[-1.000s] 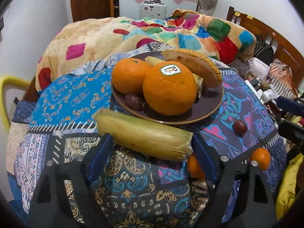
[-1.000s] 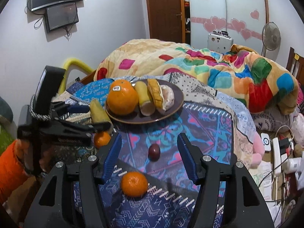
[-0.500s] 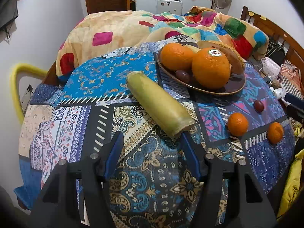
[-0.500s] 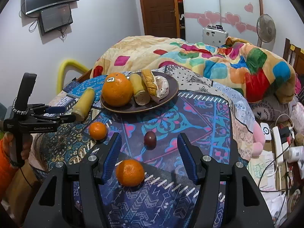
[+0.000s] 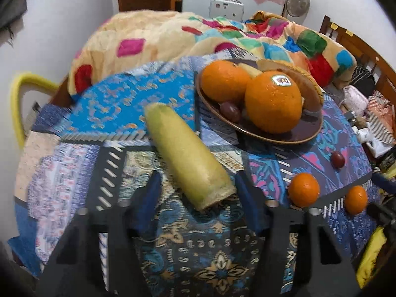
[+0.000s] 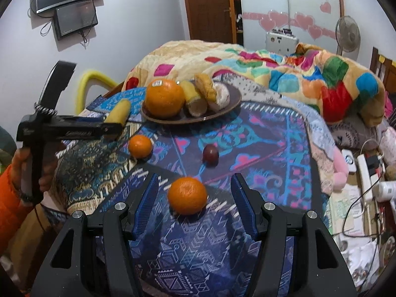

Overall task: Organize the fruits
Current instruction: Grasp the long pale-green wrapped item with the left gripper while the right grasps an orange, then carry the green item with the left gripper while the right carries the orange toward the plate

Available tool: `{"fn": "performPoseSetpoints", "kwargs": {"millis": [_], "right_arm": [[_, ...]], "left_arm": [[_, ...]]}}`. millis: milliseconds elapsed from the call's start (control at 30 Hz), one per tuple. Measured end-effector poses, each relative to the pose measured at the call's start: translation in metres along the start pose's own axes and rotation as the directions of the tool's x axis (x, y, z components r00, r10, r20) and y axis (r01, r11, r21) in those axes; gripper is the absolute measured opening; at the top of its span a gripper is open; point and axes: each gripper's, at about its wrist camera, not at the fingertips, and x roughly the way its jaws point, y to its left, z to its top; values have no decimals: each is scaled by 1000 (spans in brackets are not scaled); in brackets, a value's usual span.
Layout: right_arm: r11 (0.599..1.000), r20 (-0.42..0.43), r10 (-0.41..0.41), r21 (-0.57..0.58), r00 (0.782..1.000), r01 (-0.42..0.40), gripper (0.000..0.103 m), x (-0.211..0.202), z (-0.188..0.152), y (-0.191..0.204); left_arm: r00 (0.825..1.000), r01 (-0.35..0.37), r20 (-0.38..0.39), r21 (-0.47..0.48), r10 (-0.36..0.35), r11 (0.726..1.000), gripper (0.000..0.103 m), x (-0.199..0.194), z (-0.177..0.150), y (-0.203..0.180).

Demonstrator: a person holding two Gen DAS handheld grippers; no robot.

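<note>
A yellow-green corn cob (image 5: pixel 188 158) lies on the patterned tablecloth, its cut end between the open jaws of my left gripper (image 5: pixel 196 199). A brown plate (image 5: pixel 307 133) behind it holds two big oranges (image 5: pixel 272 101), a dark plum, a corn piece and bread. My right gripper (image 6: pixel 195 200) is open, its jaws on either side of a small orange (image 6: pixel 187 195) on the cloth, not touching it. A second small orange (image 6: pixel 140 146) and a dark plum (image 6: pixel 210 154) lie loose on the cloth. The left gripper (image 6: pixel 109 126) shows in the right wrist view beside the corn (image 6: pixel 120 110).
A colourful blanket (image 6: pixel 284 69) is heaped on the bed behind the table. A yellow chair back (image 5: pixel 22 91) stands at the left. Cables, a power strip (image 6: pixel 366 173) and clutter lie to the right of the table edge.
My left gripper let go of the corn cob, left it on the cloth and pulled back, then came close again. My right gripper moved forward around the near small orange.
</note>
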Motion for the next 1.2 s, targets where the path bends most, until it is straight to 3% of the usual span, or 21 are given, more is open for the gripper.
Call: {"fn": "performPoseSetpoints", "kwargs": {"millis": [333, 500, 667, 1200], "right_arm": [[1000, -64, 18, 25, 998, -16, 56, 19, -11, -1], [997, -58, 65, 57, 996, -61, 35, 21, -8, -4], [998, -47, 46, 46, 998, -44, 34, 21, -7, 1], [1000, 13, -5, 9, 1000, 5, 34, 16, 17, -8]], "left_arm": [[1000, 16, 11, 28, -17, 999, 37, -20, -28, 8], [999, 30, 11, 59, -31, 998, 37, -37, -50, 13], [999, 39, 4, 82, -39, 996, 37, -49, -64, 14], [998, 36, -61, 107, -30, 994, 40, -18, -24, 13]]}}
